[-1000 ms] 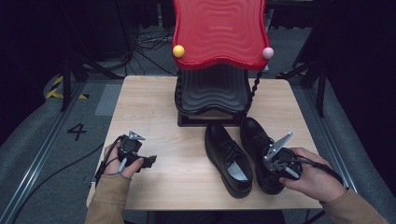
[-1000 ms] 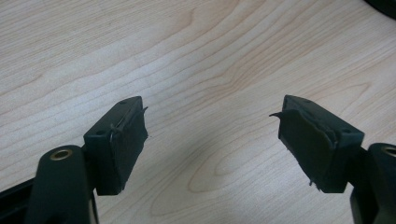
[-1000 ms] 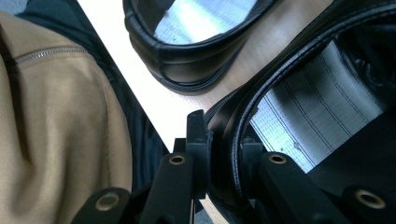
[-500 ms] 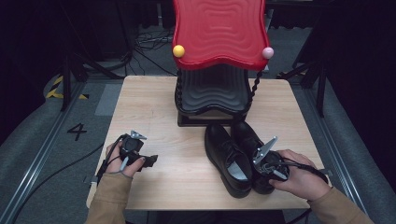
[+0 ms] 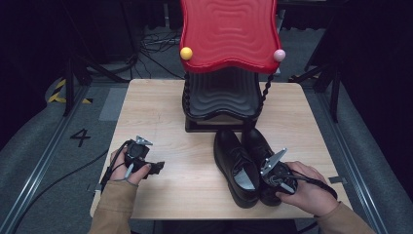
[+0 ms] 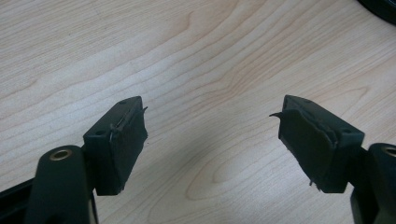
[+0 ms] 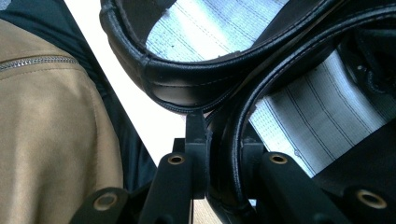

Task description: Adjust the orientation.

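Glossy black leather shoes point(image 5: 246, 168) with striped cloth insoles, on a smooth, matt pale wood table point(image 5: 160, 117).

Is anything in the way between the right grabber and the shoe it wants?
No, nothing visible is. The right gripper is already on the right shoe: its jaws are closed over the heel rim, one outside, one inside. The other shoe lies right beside it, touching, but not between them.

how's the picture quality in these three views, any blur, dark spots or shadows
High view: sharp, table well lit, surroundings nearly black. Left gripper view: crisp wood grain, the open left tool throws a soft shadow. Right gripper view: right tool clamps a shoe's heel rim, very close, soft and dim at the bottom.
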Motion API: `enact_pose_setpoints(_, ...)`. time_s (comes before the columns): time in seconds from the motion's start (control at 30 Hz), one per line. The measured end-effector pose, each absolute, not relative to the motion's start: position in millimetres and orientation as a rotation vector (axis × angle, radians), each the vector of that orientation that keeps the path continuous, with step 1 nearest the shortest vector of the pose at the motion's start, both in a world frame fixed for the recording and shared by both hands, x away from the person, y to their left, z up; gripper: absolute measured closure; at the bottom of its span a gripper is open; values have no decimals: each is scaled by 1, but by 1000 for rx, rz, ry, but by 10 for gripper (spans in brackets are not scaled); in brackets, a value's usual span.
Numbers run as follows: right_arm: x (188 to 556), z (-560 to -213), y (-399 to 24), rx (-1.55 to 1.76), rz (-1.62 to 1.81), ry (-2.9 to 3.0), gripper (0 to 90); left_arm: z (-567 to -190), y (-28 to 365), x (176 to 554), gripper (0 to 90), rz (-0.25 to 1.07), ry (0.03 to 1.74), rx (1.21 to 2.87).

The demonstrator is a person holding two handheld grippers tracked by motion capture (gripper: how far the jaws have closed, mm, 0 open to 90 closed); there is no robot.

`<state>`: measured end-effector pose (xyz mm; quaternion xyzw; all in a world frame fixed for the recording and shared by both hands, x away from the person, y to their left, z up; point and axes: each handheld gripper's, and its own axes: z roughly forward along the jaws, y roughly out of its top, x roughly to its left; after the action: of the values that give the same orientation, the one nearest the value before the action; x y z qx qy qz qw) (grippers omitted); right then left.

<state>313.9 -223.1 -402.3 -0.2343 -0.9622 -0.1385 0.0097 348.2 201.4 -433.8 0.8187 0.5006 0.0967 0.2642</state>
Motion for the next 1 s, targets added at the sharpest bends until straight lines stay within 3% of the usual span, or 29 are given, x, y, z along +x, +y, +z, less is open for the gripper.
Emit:
enact_pose_setpoints(0.4, 312, -390, -231, -814, -544, -2996, 632, -431, 196, 356, 239, 255, 1334, 2214)
enact_pose_setpoints(0.5, 312, -381, -235, -947, -616, -2936, 581, -431, 192, 359, 238, 254, 1320, 2219)
enact_pose_setpoints(0.7, 319, -370, -238, -1235, -752, -2764, 561, -430, 191, 362, 238, 249, 1310, 2225)
enact_pose_setpoints(1.0, 335, -376, -225, -1510, -731, -2565, 468, -430, 194, 358, 238, 263, 1318, 2212)
